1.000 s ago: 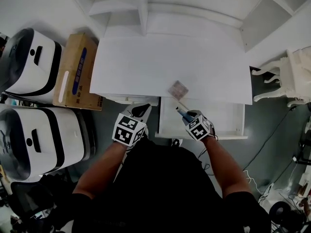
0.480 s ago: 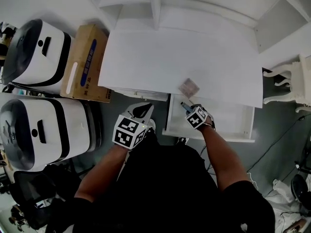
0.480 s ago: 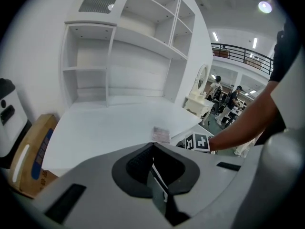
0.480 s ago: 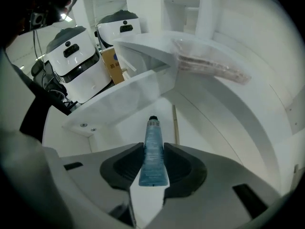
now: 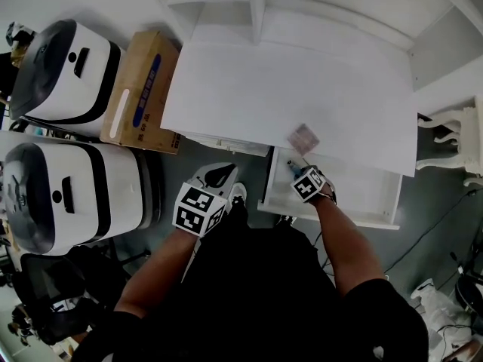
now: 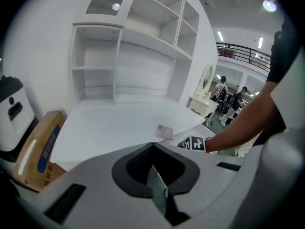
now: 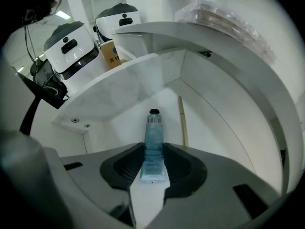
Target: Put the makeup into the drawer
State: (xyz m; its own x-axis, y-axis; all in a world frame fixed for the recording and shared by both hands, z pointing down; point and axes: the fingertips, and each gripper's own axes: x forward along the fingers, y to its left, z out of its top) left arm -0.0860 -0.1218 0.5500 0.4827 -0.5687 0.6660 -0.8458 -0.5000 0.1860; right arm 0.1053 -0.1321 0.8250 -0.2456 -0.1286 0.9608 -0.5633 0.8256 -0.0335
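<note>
My right gripper (image 5: 296, 167) (image 7: 153, 163) points steeply down into the open white drawer (image 5: 362, 194) under the desk's front edge. It is shut on a blue makeup tube (image 7: 154, 137) with a black cap, whose tip (image 5: 290, 163) hangs just above the drawer floor (image 7: 128, 123). A thin beige pencil (image 7: 181, 120) lies on that floor beside the tube. A small flat pinkish makeup packet (image 5: 303, 138) (image 6: 165, 131) (image 7: 224, 15) rests on the desk near its front edge, above the drawer. My left gripper (image 5: 217, 174) (image 6: 155, 168) hovers left of the drawer, shut and empty.
The white desk (image 5: 249, 89) has a shelf unit at its back (image 6: 138, 56). Left of it stand a cardboard box (image 5: 139, 89) and two white appliances (image 5: 72, 70) (image 5: 60, 198). An ornate white stool (image 5: 460, 142) is at the right. Cables lie on the grey floor.
My right gripper has gone down into the drawer with the blue tube still in it. The left gripper has drifted a little, staying shut.
</note>
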